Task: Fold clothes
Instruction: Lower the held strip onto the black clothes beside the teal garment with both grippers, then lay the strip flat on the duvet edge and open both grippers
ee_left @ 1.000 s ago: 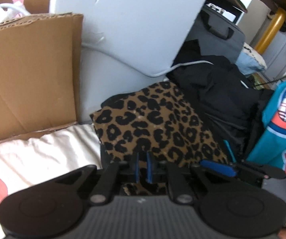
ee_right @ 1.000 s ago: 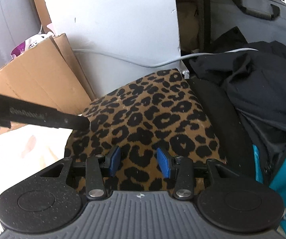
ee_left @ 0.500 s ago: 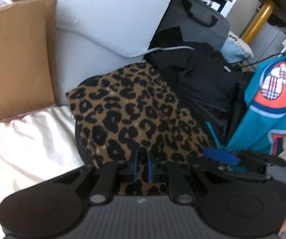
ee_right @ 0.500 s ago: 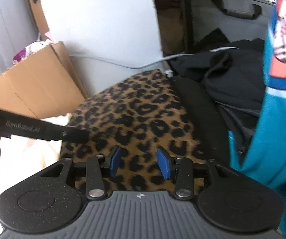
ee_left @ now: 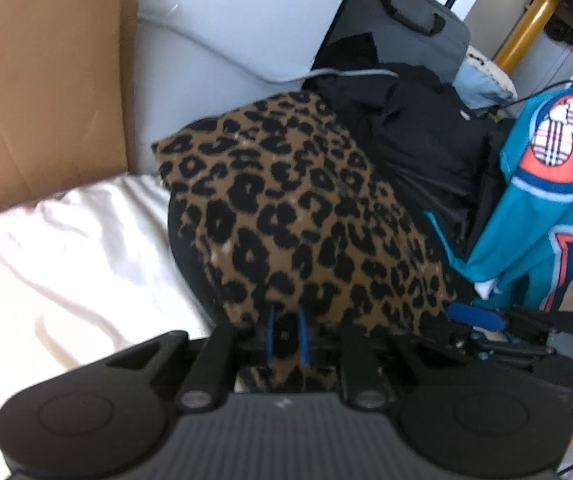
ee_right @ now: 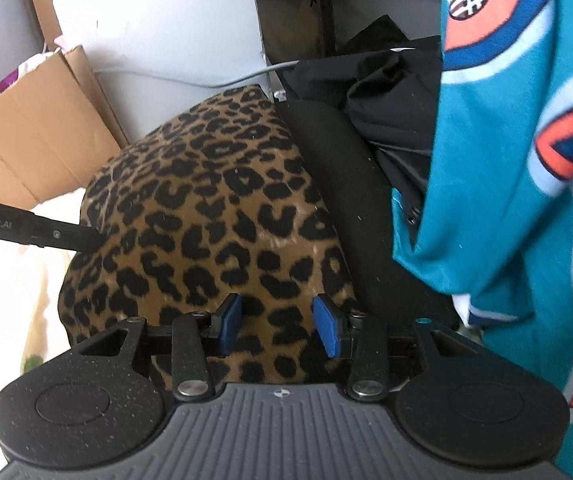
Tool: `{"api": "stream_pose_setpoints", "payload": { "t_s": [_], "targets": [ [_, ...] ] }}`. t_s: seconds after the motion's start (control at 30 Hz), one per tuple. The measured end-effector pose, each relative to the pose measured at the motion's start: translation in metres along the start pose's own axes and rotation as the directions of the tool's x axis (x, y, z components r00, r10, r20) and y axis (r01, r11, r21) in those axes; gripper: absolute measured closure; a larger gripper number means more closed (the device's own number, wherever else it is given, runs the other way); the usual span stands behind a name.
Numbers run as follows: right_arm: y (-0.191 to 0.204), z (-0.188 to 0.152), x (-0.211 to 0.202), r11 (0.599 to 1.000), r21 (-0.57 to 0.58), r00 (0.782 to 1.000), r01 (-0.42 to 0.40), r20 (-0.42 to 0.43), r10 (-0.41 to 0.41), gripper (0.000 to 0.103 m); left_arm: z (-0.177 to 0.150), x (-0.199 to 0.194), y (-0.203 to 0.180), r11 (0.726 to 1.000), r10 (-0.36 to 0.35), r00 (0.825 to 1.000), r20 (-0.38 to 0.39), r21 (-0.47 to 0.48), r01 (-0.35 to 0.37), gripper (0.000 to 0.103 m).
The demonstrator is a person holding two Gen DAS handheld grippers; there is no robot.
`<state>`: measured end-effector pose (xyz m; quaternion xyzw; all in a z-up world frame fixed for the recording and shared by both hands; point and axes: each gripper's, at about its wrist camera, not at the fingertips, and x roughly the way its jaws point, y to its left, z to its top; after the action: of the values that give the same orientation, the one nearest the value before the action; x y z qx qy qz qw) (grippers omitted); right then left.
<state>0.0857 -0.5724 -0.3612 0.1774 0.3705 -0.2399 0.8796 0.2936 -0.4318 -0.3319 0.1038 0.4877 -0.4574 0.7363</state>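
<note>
A folded leopard-print garment [ee_left: 302, 216] with a black underside is held up over the white bedding [ee_left: 66, 248]. My left gripper [ee_left: 286, 334] is shut on its near edge, with a narrow fold of the print between the blue pads. In the right wrist view the same garment [ee_right: 206, 208] fills the gap of my right gripper [ee_right: 278, 326], whose pads stand half apart and press on the thick fold. The left gripper's finger [ee_right: 62, 236] reaches the cloth's left side. The right gripper's blue pad [ee_left: 474, 316] shows at the cloth's right corner.
A teal printed garment [ee_right: 506, 160] hangs close on the right. Black clothes [ee_left: 418, 136] are piled behind, with a grey case [ee_left: 398, 36] beyond. A cardboard box [ee_left: 46, 80] stands at the left against a white panel [ee_right: 158, 12].
Both grippers have carried the leopard-print garment to the right. The cardboard box slid left in view, and the teal garment now fills the right side of the right wrist view.
</note>
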Motion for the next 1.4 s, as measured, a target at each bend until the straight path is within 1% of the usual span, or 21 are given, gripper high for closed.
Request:
{"api": "stream_pose_setpoints", "payload": {
  "t_s": [0.23, 0.4, 0.5, 0.57, 0.63, 0.67, 0.83, 0.97, 1.2, 1.4],
  "targets": [
    [-0.004, -0.015, -0.011, 1.0, -0.021, 0.999, 0.016, -0.031, -0.017, 0.056, -0.023, -0.005, 0.002, 1.0, 0.007, 1.0, -0.016, -0.022, -0.007, 0.089],
    [-0.007, -0.022, -0.023, 0.998, -0.035, 0.998, 0.042, -0.042, -0.043, 0.056, -0.029, -0.023, 0.004, 0.995, 0.009, 0.999, 0.032, -0.098, -0.006, 0.089],
    [-0.007, -0.021, -0.033, 0.999, -0.016, 0.999, 0.035, -0.025, -0.035, 0.056, -0.032, -0.029, 0.0, 0.994, 0.017, 0.998, 0.053, -0.113, -0.011, 0.08],
    [-0.005, -0.02, -0.037, 1.0, 0.001, 1.0, 0.013, -0.014, -0.013, 0.056, -0.036, -0.028, -0.003, 0.992, 0.015, 0.998, 0.063, -0.127, -0.007, 0.068],
    [0.0, -0.021, -0.038, 1.0, 0.005, 1.0, -0.013, -0.008, 0.013, 0.056, -0.042, -0.024, -0.005, 0.99, 0.007, 0.998, 0.059, -0.139, 0.001, 0.06],
    [0.003, -0.021, -0.037, 1.0, 0.0, 1.0, -0.024, -0.008, 0.024, 0.056, -0.045, -0.021, -0.006, 0.99, 0.004, 0.998, 0.055, -0.144, 0.004, 0.059],
    [0.017, -0.028, -0.026, 0.999, -0.018, 0.998, -0.036, -0.045, 0.035, 0.056, -0.062, -0.002, -0.007, 0.985, 0.007, 1.0, 0.028, -0.173, -0.002, 0.059],
    [0.02, -0.037, -0.021, 0.999, -0.014, 0.996, -0.046, -0.078, 0.044, 0.056, -0.077, 0.005, -0.005, 0.978, -0.018, 1.0, 0.016, -0.209, 0.021, 0.059],
    [0.028, -0.051, -0.019, 0.996, -0.006, 0.988, -0.089, -0.124, 0.088, 0.056, -0.105, 0.005, -0.01, 0.968, -0.075, 0.997, -0.005, -0.239, 0.071, 0.06],
    [0.032, -0.061, -0.022, 0.994, -0.013, 0.982, -0.113, -0.152, 0.11, 0.057, -0.135, -0.004, -0.018, 0.959, -0.1, 0.995, -0.008, -0.267, 0.094, 0.061]
  ]
}}
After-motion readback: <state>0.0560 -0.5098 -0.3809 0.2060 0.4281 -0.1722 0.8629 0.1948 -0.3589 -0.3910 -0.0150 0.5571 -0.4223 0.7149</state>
